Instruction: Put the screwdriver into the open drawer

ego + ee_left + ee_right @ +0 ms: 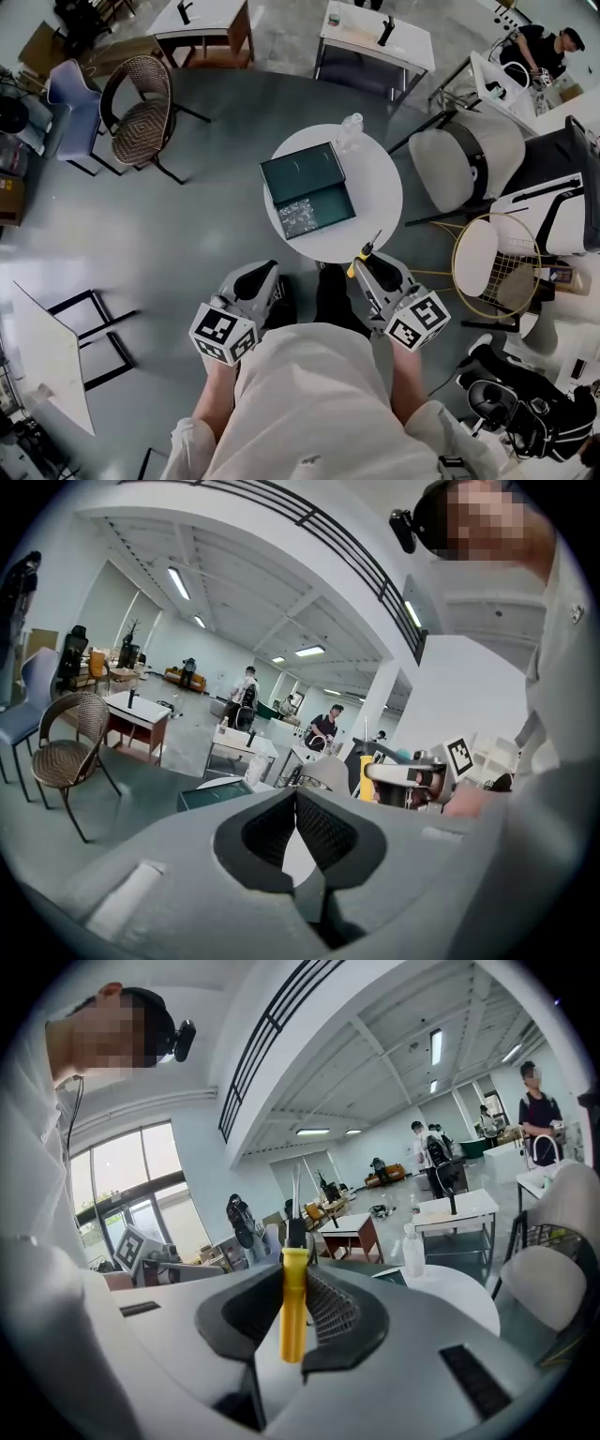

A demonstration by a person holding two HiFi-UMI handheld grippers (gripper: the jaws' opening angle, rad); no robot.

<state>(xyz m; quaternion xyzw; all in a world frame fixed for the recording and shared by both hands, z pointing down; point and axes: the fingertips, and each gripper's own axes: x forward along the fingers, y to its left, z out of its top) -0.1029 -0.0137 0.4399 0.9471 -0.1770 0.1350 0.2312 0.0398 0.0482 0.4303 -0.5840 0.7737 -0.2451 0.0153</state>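
Screwdriver [292,1302] in transit, by my reading: it is in hand but not yet delivered. At far left, a wicker chair [141,108] stands well apart from the action. The left claw [255,279] hovers close to the person's body, jaws together with nothing between them. Ahead, in the middle, a round white worktop [380,192] carries a dark green box [302,171] whose open drawer [314,214] faces the person (small speckled bits lie in it, too small to name). A clear bottle [349,129] stands at the far rim. To the right, the right claw [370,267] grips the screwdriver by its yellow handle, with the shaft pointing up and forward at the worktop's near rim. The next move likely calls for carrying it forward and leftward, lowering it inside the drawer's walls, then parting the jaws. The space above the drawer looks free, while white chairs [469,155] crowd the right side.
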